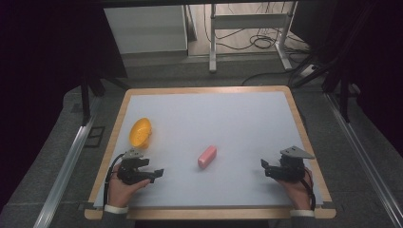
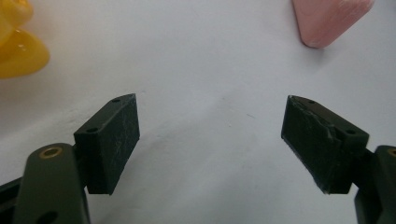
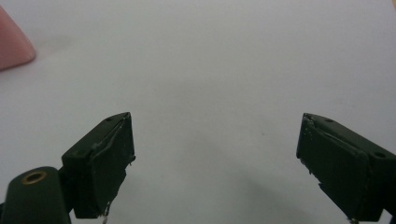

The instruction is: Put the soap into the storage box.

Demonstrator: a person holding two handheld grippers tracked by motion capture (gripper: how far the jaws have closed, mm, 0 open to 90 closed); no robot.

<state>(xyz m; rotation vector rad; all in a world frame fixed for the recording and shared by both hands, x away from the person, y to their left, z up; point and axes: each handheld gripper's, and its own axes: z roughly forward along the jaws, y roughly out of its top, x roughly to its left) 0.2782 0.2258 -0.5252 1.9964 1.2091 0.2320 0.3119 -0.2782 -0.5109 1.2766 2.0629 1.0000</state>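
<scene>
While both hands of the person rest low at the near edge, the white rectangular surface with a light wooden rim [image 1: 209, 121] carries two things. A pink oblong block with rounded ends, which looks like a bar of soap or foam [image 1: 207, 156], lies near the middle of the surface, a little toward the near side, and it is turned slightly diagonal. A small yellow plastic bowl [image 1: 140, 132] stands at the left side of the surface, near the wooden rim, and it seems tilted so that its inside faces the camera.

The left gripper [image 1: 154, 173] is held near the front left corner, just in front of the yellow bowl, and its black jaws point to the right, toward the pink block. In the left gripper view the jaws stand wide apart with nothing between them, above the bare white surface; the pink block [image 2: 331, 21] is at the upper right and a part of the yellow bowl [image 2: 18, 49] is at the upper left.

The right gripper [image 1: 264, 166] is held near the front right corner, with a grey three-cornered plate on its top, and its jaws point to the left, toward the pink block. In the right gripper view the jaws are also spread wide and hold nothing, and a corner of the pink block [image 3: 13, 44] is at the upper left. Both grippers are well apart from the block.
</scene>
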